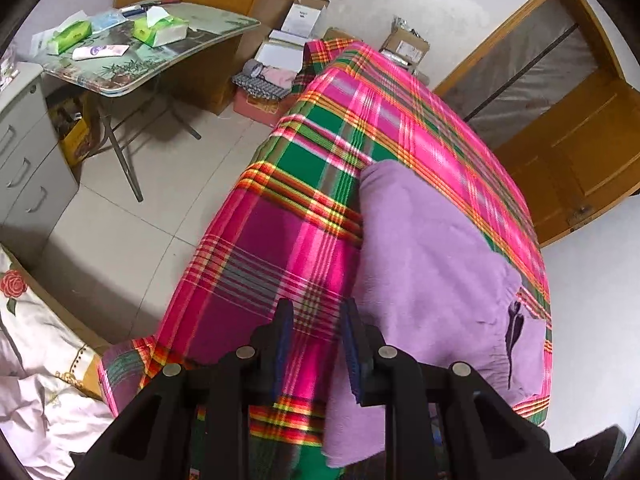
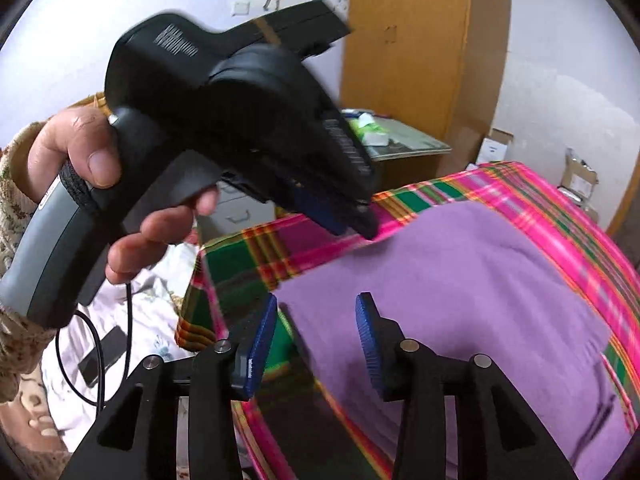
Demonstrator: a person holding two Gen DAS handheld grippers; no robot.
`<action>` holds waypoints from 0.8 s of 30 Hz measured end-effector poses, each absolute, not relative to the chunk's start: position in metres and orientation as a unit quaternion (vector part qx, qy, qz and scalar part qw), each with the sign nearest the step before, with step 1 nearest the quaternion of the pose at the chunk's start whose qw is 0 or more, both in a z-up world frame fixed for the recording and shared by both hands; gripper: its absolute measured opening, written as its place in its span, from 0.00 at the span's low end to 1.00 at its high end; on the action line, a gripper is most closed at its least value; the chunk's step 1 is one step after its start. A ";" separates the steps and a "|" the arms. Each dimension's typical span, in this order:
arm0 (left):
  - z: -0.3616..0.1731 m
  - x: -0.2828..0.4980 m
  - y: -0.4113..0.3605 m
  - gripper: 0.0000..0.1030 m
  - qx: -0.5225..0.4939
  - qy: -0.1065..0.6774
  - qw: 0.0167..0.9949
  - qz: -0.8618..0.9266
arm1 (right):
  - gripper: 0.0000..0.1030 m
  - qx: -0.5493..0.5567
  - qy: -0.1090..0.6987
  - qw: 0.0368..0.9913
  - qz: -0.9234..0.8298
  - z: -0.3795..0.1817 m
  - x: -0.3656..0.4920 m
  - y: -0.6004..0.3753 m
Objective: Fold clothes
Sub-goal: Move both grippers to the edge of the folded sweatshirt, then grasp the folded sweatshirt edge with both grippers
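A folded lilac fleece garment [image 1: 432, 264] lies on a pink, green and yellow plaid cloth [image 1: 280, 216] over a table. My left gripper [image 1: 316, 312] is open above the garment's left edge and holds nothing. In the right wrist view the same garment [image 2: 460, 292] fills the middle and right. My right gripper [image 2: 316, 312] is open just above its near left corner, empty. The left gripper [image 2: 356, 220] shows there too, held by a hand [image 2: 92, 152], its tips down at the garment's far edge.
A folding table [image 1: 152, 60] with tissue packs stands at the far left, grey drawers [image 1: 24, 152] beside it. Boxes [image 1: 280, 40] lie on the floor behind the plaid table. A wooden door [image 1: 560, 120] is at the right. White floral bedding [image 1: 36, 380] lies at the near left.
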State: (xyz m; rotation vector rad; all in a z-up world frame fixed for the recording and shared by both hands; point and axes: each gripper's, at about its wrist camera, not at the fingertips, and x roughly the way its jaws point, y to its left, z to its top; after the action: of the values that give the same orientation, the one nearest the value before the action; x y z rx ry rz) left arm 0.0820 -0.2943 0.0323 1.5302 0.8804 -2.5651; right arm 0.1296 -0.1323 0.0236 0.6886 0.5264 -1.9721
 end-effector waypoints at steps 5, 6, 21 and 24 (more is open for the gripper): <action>0.027 0.072 -0.292 0.24 0.501 0.275 -0.003 -0.821 | 0.54 0.287 0.221 0.454 -0.814 0.014 0.125 -0.146; 0.026 0.069 -0.291 0.24 0.502 0.275 -0.012 -0.820 | 0.54 0.288 0.223 0.449 -0.816 0.012 0.125 -0.149; 0.017 0.038 -0.308 0.24 0.470 0.365 -0.109 -0.796 | 0.54 0.300 0.192 0.423 -0.833 0.002 0.116 -0.155; 0.014 0.043 -0.318 0.32 0.450 0.389 -0.126 -0.794 | 0.54 0.298 0.193 0.422 -0.834 0.000 0.118 -0.154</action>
State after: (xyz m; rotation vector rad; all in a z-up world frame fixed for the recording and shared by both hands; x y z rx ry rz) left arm 0.0426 -0.3182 0.0136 1.5406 1.3318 -2.7166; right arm 0.1175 -0.1543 -0.0003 0.7471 0.4827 -2.0892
